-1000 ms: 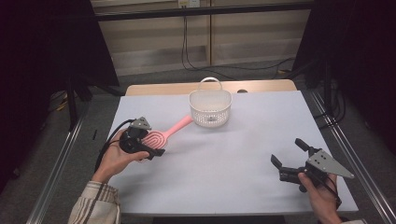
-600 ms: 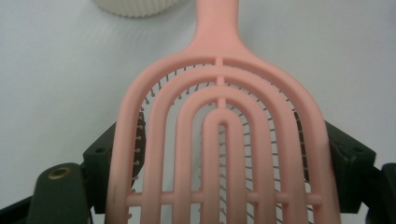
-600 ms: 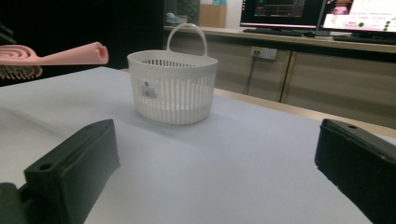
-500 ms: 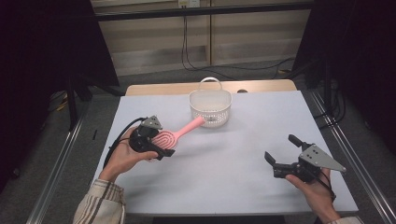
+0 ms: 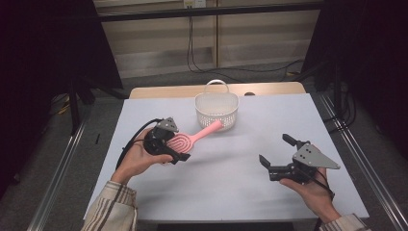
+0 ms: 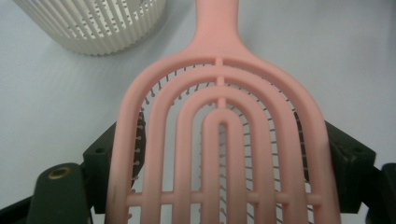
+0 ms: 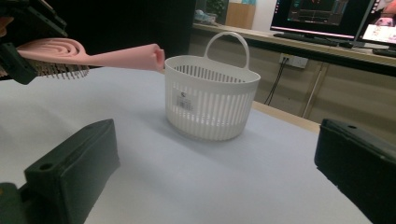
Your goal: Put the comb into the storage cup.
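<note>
- The person's left gripper (image 5: 169, 147) is clamping the oval, slotted head of a pink plastic hairbrush (image 5: 185, 141), one black jaw on each side edge of the head, as the left gripper view makes plain (image 6: 219, 154).
- That sideways hold is leaving the long handle free, and it is pointing out toward the white slotted plastic basket with a hoop handle (image 5: 217, 110) at the far middle of the table.
- The brush is being carried above the pale grey-blue table covering (image 5: 231, 187), bristles facing down; from the right gripper view the handle tip is hanging level with the basket's rim, just beside it and not yet over the opening.
- I'd judge the brush is meant for the basket, handle first, though nobody has stated a task.
- The right gripper (image 5: 284, 156) is sitting in the person's hand near the right front of the table, well apart from brush and basket, its jaws spread wide with nothing between them.
- It is facing the basket, perhaps waiting to steady it, since a light basket could slide when the brush goes in.
</note>
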`<state>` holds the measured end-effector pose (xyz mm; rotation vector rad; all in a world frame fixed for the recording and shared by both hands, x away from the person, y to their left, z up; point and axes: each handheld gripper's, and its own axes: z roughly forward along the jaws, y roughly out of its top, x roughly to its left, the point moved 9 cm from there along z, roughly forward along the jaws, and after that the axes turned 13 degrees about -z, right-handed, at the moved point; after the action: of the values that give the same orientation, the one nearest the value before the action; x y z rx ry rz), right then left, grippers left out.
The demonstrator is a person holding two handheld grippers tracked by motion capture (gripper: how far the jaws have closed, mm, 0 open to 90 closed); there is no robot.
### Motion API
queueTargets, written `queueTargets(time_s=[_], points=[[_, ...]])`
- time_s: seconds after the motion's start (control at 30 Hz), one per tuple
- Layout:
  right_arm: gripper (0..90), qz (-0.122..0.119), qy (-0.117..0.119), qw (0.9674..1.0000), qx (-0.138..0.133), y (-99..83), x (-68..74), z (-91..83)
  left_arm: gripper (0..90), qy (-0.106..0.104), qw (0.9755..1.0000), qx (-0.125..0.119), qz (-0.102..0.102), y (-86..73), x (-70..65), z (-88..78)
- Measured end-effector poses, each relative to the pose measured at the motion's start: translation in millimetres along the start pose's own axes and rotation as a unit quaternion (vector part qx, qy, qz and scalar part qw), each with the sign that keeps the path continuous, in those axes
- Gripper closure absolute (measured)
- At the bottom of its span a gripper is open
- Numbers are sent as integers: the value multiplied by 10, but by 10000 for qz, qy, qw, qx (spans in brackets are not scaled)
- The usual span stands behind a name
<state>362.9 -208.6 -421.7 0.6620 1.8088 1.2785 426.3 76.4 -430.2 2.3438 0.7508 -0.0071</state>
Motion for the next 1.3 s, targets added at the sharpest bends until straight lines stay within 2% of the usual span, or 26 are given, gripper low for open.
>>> queueTargets(time_s=[0.23, 0.4, 0.57, 0.77, 0.83, 1.07, 1.2, 1.3], points=[[0, -289, 260, 9992, 39, 72, 162, 139, 202, -83, 10000, 5, 45, 78, -95, 52], [0, -437, 318, 9985, -3, 159, 210, 206, 202, -159, 9998, 33, 143, 143, -174, 96], [8, -672, 376, 9970, 98, 179, 261, 254, 201, -235, 9995, 65, 185, 206, -236, 138], [8, -963, 340, 9947, 76, 227, 282, 291, 201, -298, 9992, 120, 249, 252, -290, 184], [12, -989, 340, 9945, 84, 252, 296, 305, 202, -326, 9990, 143, 278, 264, -309, 201], [24, -1333, 319, 9906, 1, 356, 358, 356, 201, -357, 9985, 195, 357, 299, -350, 230], [23, -1426, 263, 9894, 17, 387, 389, 409, 202, -399, 9984, 180, 362, 319, -377, 248], [24, -1482, 275, 9886, 29, 400, 418, 450, 201, -390, 9981, 255, 402, 312, -388, 283]])
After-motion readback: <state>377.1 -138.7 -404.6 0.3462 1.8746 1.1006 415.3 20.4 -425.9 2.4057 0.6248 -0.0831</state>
